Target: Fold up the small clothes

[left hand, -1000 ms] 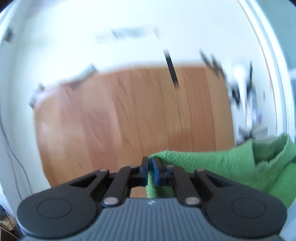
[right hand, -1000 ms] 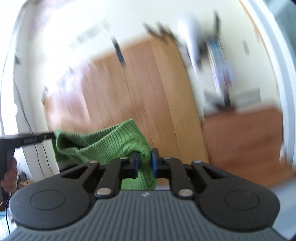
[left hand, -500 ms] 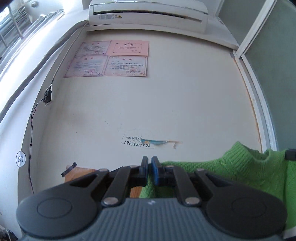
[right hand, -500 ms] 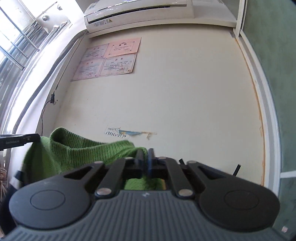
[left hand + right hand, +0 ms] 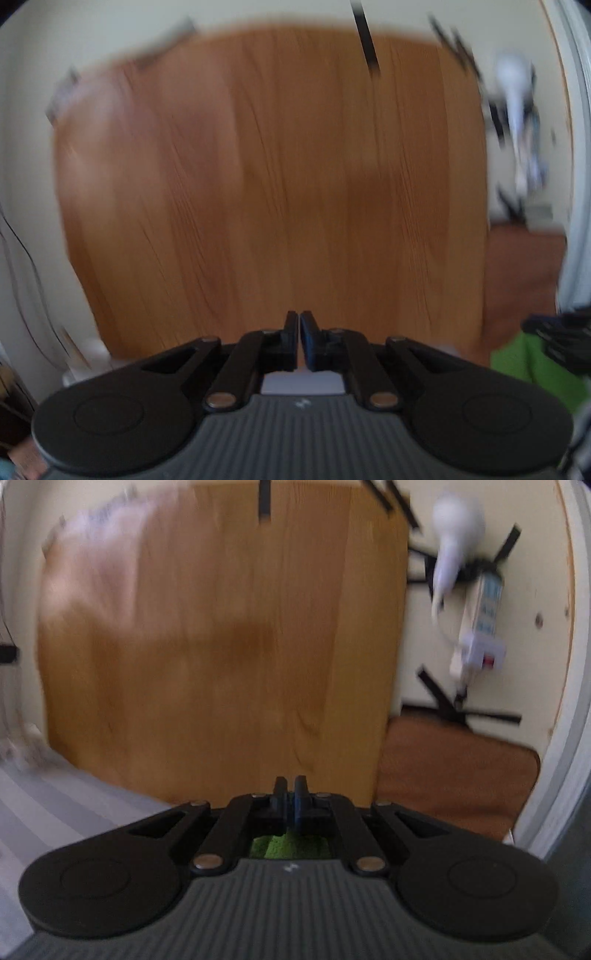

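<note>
Blurred orange-brown wooden tabletop [image 5: 273,177] fills most of the left wrist view, with a pale cream wall [image 5: 22,147] around its edges. A strip of black tape [image 5: 365,44] lies at the far edge of the tabletop. The left tongs [image 5: 299,330] sit at the bottom centre; the two fingertips [image 5: 291,328] stand almost together, with only a thin sliver between them and nothing visible in that gap. At the lower right edge of this view, the green knitted garment [image 5: 517,362] shows as a bright patch, well apart from the left tongs and directly below a dark blurred object [image 5: 557,332] that cannot be identified with certainty. A darker brown surface [image 5: 521,266] lies to the right of the tabletop.

The right wrist view shows the same tabletop [image 5: 207,635], less blurred toward the right. White power strip with cable [image 5: 480,627] is fixed to the wall beside crossed black tape strips [image 5: 454,705]. A grey striped fabric surface [image 5: 55,812] occupies the lower left. The right tongs [image 5: 290,794] are closed together at the tips. The green knitted garment [image 5: 288,845] is visible through the opening behind the finger bases, directly under the tongs; whether the tips are clamped on it cannot be determined.
</note>
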